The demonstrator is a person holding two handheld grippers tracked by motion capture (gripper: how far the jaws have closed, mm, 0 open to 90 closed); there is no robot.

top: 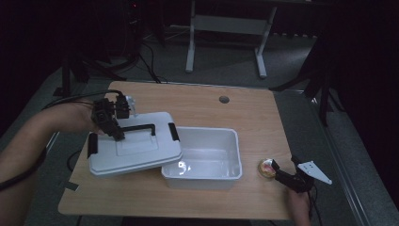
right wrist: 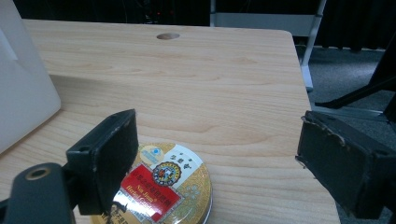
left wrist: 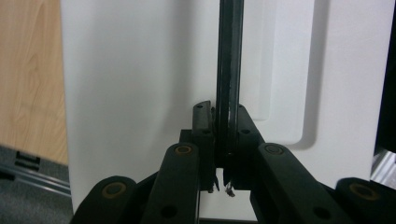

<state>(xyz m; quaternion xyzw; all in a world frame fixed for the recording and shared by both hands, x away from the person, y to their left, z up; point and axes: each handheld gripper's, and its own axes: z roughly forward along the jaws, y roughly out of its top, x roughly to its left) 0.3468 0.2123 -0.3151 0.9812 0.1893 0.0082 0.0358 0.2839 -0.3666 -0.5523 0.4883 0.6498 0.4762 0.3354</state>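
1. My left gripper [top: 114, 128] is clamped on the black handle [top: 139, 128] of the white lid [top: 134, 146]. In the left gripper view the handle bar [left wrist: 229, 79] runs straight up between my pads [left wrist: 201, 126], pinched tight, with the lid's white top [left wrist: 135, 93] behind it.

2. The lid sits tilted: its right edge overlaps the near-left corner of the open white bin [top: 203, 175], while the rest of it lies out to the left over the wooden table [top: 263, 117]. The bin itself looks empty inside, apart from a glare spot.

3. My right gripper [top: 277, 173] has its jaws spread wide apart, holding nothing. It rests low by the table's near-right edge, pointing toward the bin.

4. The small round tin [top: 267, 167] lies just right of the bin. In the right gripper view the tin [right wrist: 163, 189] with its gold and red label sits between my jaws, touching or almost touching the left pad [right wrist: 105, 161] and well apart from the right one [right wrist: 345, 168].

5. What matters next, as I judge it: the tin lies directly ahead of my right gripper, far from my left, so the right hand takes it. The bin's opening lies to the left of the tin, and the lid leaves most of it uncovered.

6. The tin is off-centre in my jaws, so closing may push it sideways before it seats.
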